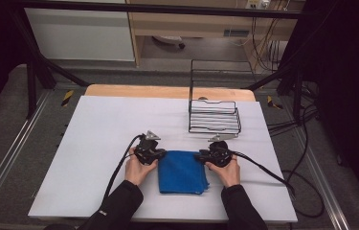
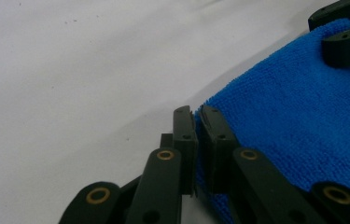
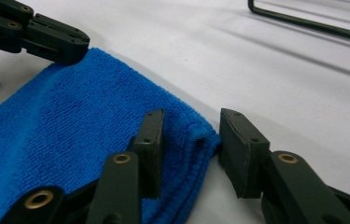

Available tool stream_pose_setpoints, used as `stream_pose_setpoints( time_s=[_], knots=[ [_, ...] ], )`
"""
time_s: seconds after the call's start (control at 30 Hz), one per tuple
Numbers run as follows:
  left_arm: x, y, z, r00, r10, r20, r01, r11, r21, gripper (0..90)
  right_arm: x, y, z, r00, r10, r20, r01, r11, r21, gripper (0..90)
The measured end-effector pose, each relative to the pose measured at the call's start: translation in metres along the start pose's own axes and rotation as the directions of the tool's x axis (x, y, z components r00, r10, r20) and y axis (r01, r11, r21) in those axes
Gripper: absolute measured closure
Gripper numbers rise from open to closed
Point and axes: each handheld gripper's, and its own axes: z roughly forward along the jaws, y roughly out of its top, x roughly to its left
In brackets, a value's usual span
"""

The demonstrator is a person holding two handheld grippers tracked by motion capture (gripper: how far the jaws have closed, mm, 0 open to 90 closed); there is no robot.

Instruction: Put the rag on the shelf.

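Blue cloth point(image 1: 183, 171), folded to a rough square, lies flat on the white table point(image 1: 95, 143) near the person's edge, between the two hands. Left gripper point(image 1: 160, 154) sits at the cloth's far left corner; in the left gripper view its jaws point(image 2: 195, 140) stand nearly together, and a thin bit of the cloth's edge seems to be pinched between them, though the slit is too narrow to be sure. Right gripper point(image 1: 199, 155) sits at the far right corner. In the right gripper view its jaws point(image 3: 189, 149) straddle that folded corner with a gap on the right side, so the pads are not yet pressing on the cloth. Black wire basket point(image 1: 214, 116) stands farther back on the table, well apart from the cloth.
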Motion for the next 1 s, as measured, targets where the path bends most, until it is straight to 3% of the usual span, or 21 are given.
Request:
stream_pose_setpoints(
  time_s=[0.2, 0.37, 0.63, 1.0],
  knots=[
    [0.001, -0.001, 0.0, 0.9999, 0.008, 0.009, -0.008, 1.0, -0.005, 84.7, 0.005, 0.001, 0.003, 0.9989, 0.019, -0.043, -0.017, 0.9993, 0.033, 79.9],
    [0.002, -0.001, -0.001, 0.9998, 0.016, 0.013, -0.016, 0.9999, -0.006, 85.1, 0.004, 0.001, 0.003, 0.9975, 0.052, -0.048, -0.05, 0.998, 0.039, 82.8],
    [0.006, 0.0, -0.003, 0.9995, -0.009, 0.031, 0.01, 0.9999, -0.014, 87.1, 0.006, 0.005, -0.005, 0.9959, 0.077, -0.049, -0.076, 0.997, 0.013, 83.6],
    [0.002, 0.002, -0.031, 0.9982, -0.013, 0.059, 0.019, 0.9932, -0.115, 87.1, 0.014, 0.011, -0.022, 0.9961, 0.053, -0.071, -0.057, 0.9965, -0.061, 83.6]
  ],
)
